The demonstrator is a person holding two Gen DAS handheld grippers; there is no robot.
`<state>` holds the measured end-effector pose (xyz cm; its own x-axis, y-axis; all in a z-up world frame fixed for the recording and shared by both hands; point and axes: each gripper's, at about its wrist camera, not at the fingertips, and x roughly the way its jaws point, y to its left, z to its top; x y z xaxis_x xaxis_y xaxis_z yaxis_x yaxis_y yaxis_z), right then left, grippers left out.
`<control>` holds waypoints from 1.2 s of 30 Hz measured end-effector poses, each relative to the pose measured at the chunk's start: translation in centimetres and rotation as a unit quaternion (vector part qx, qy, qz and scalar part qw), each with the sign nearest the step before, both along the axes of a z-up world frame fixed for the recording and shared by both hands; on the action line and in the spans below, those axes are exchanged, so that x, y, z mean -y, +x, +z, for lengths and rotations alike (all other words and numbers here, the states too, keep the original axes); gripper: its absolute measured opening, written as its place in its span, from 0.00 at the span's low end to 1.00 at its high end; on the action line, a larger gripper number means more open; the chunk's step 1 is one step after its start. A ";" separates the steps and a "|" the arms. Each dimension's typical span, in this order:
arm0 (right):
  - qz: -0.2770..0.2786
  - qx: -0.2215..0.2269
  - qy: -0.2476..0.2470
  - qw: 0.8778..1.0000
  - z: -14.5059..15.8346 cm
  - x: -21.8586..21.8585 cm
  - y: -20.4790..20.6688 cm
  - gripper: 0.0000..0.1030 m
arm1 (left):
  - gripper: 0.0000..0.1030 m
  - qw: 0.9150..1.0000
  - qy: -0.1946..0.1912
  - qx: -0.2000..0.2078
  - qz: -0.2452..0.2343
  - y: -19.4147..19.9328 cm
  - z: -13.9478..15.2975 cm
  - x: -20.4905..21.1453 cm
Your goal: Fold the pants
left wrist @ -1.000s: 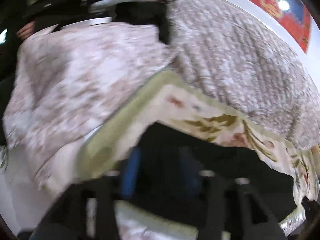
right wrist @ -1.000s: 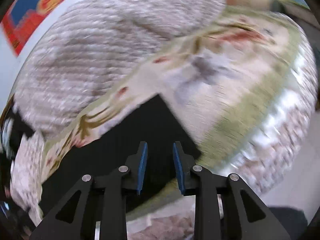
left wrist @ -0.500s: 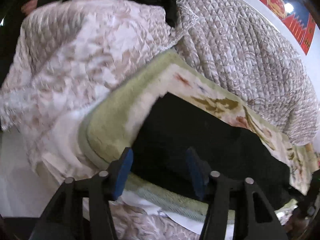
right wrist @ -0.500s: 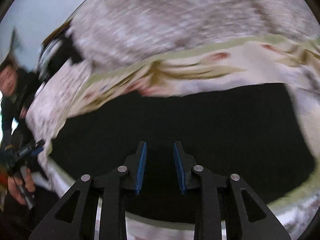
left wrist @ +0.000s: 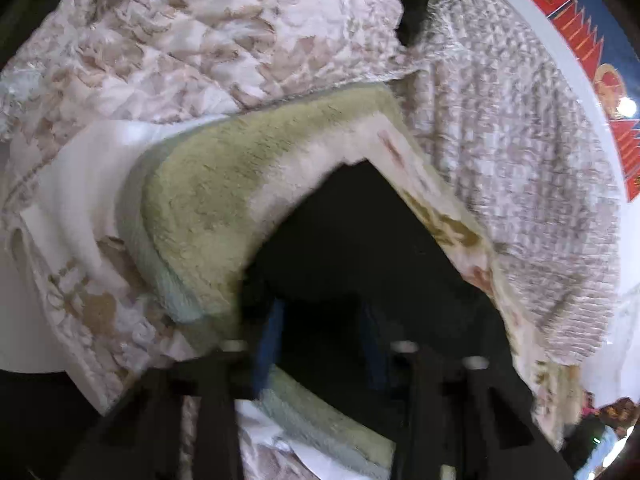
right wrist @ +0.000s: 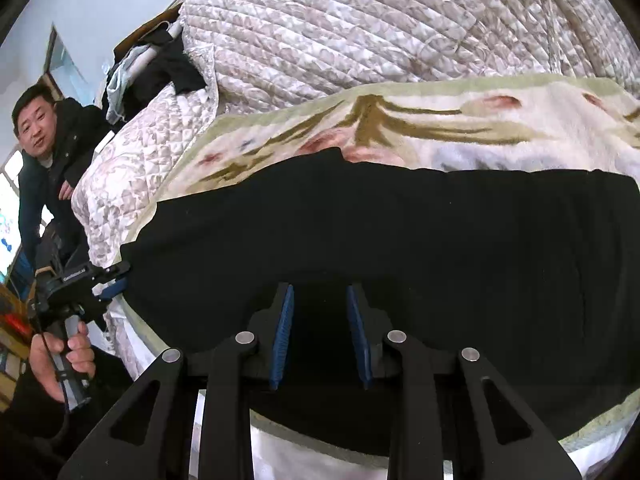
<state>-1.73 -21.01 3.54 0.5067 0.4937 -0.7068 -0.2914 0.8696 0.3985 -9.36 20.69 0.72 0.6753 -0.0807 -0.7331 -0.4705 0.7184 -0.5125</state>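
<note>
- Pants (right wrist: pixel 400 240) lie flat on the floral blanket (right wrist: pixel 440 128), directly ahead of both grippers.
- Right gripper (right wrist: pixel 320 320): jaws parted, empty; closing now risks pinching blanket with cloth.
- Left gripper (left wrist: pixel 320 332): blurred, apparently parted at the pants' end; uneven lift could skew the fold.

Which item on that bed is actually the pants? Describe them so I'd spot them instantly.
Find the bed's big quilted cover. In front of it lies a cream floral blanket, and spread flat on that blanket are the pants. They are the only plain black cloth lying there; everything around them is pale and patterned.
</note>
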 end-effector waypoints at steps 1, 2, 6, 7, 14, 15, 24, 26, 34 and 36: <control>0.000 0.001 0.001 1.000 0.1 0.0 0.0 0.27 | 0.09 1.000 -0.001 0.000 0.004 0.0 -0.1 -0.3; 0.001 0.003 0.002 1.000 0.1 0.1 -0.1 0.27 | 0.08 1.000 -0.011 0.002 0.007 -0.1 -0.2 -0.5; -0.001 0.006 0.004 1.000 0.2 0.3 -0.3 0.27 | 0.04 1.000 0.004 0.011 0.004 -1.0 1.6 0.1; -0.001 0.007 0.004 1.000 0.2 0.4 -0.3 0.27 | 0.04 1.000 0.007 0.015 0.004 -1.3 2.2 0.2; -0.002 0.004 0.004 1.000 0.2 0.7 -0.3 0.27 | 0.04 0.999 0.035 -0.005 -0.025 -1.8 2.3 0.3; -0.004 -0.002 -0.004 1.000 0.1 0.6 -0.3 0.27 | 0.04 0.999 0.028 -0.029 -0.018 -1.5 1.5 -0.3; -0.058 0.001 -0.021 0.998 1.0 4.3 0.8 0.27 | 0.70 0.989 0.119 0.028 -0.084 2.6 7.2 0.2; -0.064 0.009 -0.027 0.998 1.8 5.0 1.6 0.27 | 0.70 0.981 0.149 0.036 -0.121 5.8 7.3 1.0; -0.064 0.030 -0.055 0.996 2.5 5.6 3.8 0.27 | 0.03 0.962 0.210 -0.047 -0.167 13.4 2.5 2.2; -0.072 0.026 -0.067 0.995 1.9 5.9 4.0 0.27 | 0.03 0.960 0.231 -0.034 -0.157 13.4 2.8 2.5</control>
